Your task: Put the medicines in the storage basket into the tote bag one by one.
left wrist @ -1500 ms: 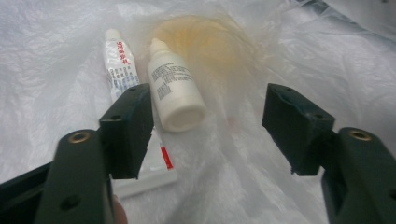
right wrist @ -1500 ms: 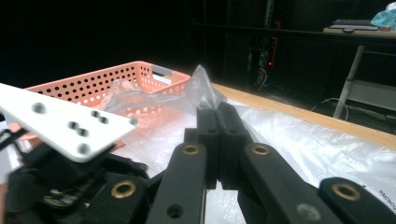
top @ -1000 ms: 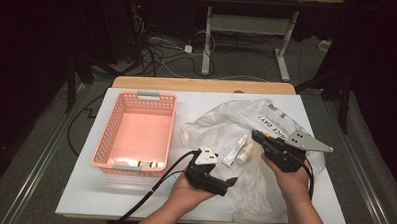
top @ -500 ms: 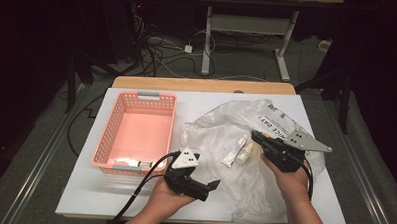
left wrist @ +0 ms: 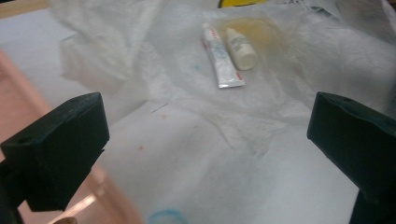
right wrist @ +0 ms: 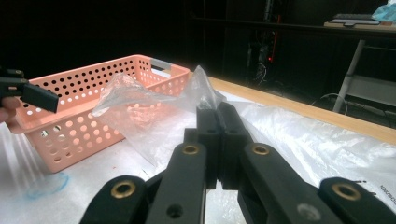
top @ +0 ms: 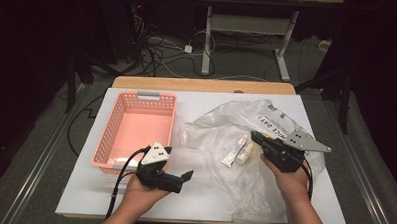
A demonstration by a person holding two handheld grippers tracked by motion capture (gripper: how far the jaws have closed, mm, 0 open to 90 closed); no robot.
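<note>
A crumpled clear plastic bag (top: 245,138) lies on the white table top, right of centre. My right gripper (top: 256,137) is shut on a fold of its film (right wrist: 201,88) and holds that fold raised. A white tube (top: 233,153) and a small white bottle (top: 244,150) lie side by side at the bag; the left gripper view has the tube (left wrist: 222,58) and bottle (left wrist: 240,49) ahead. My left gripper (top: 183,178) is open near the table's front, by the basket's near corner, its jaws (left wrist: 205,140) wide apart with nothing between them.
A pink perforated basket (top: 116,134) stands at the left of the table, its wall (right wrist: 93,102) near the right gripper. A wooden table edge (top: 202,85) runs along the back. Cables and a desk frame lie on the dark floor beyond.
My left gripper has drawn back to the left, away from the bag and towards the basket's near corner. The right gripper has kept still, holding the film.
</note>
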